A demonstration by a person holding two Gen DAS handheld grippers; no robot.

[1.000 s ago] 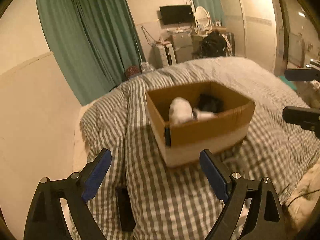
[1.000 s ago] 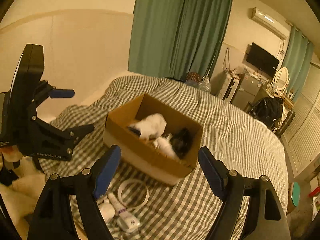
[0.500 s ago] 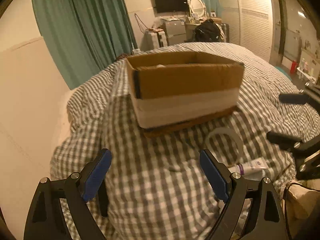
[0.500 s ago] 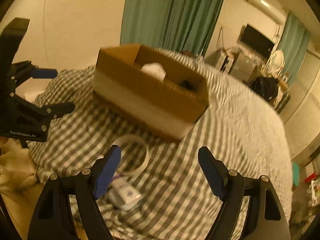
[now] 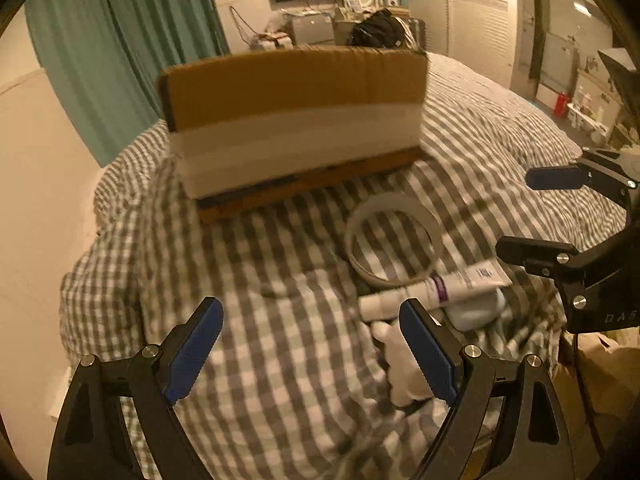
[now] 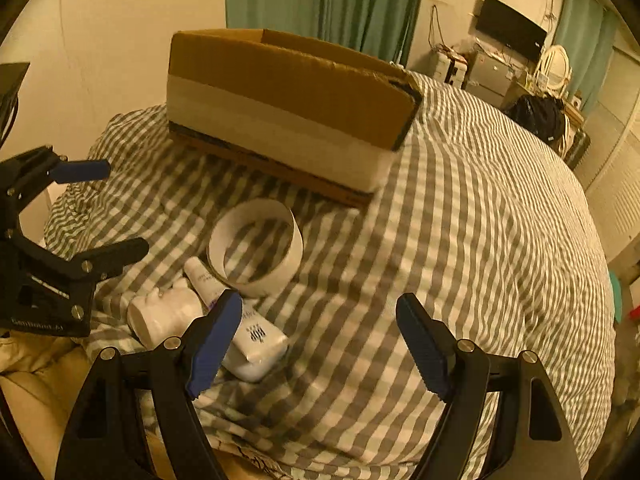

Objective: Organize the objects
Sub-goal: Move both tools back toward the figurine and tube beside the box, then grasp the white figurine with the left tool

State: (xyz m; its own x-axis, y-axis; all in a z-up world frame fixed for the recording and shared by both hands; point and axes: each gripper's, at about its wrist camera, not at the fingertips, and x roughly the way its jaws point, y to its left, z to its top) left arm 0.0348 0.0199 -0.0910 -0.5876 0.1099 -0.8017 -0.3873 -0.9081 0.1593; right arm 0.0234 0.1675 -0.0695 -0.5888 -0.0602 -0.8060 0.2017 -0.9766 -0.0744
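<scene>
Both the left gripper (image 5: 310, 354) and the right gripper (image 6: 320, 344) hover with blue-padded jaws spread wide, grasping nothing. Nearest on the gingham duvet (image 6: 460, 240) lie a white squeeze tube (image 6: 240, 316) and a ribbed white figurine (image 6: 166, 316), then a thin tape ring (image 6: 256, 254). Beyond sits a white-banded cardboard box (image 6: 288, 108).

A: What do the grippers look like?
B: The left gripper (image 5: 310, 348) and right gripper (image 6: 320, 344) share black angular frames, blue ribbed pads behind the jaws, silver screws, faint white lettering.
</scene>
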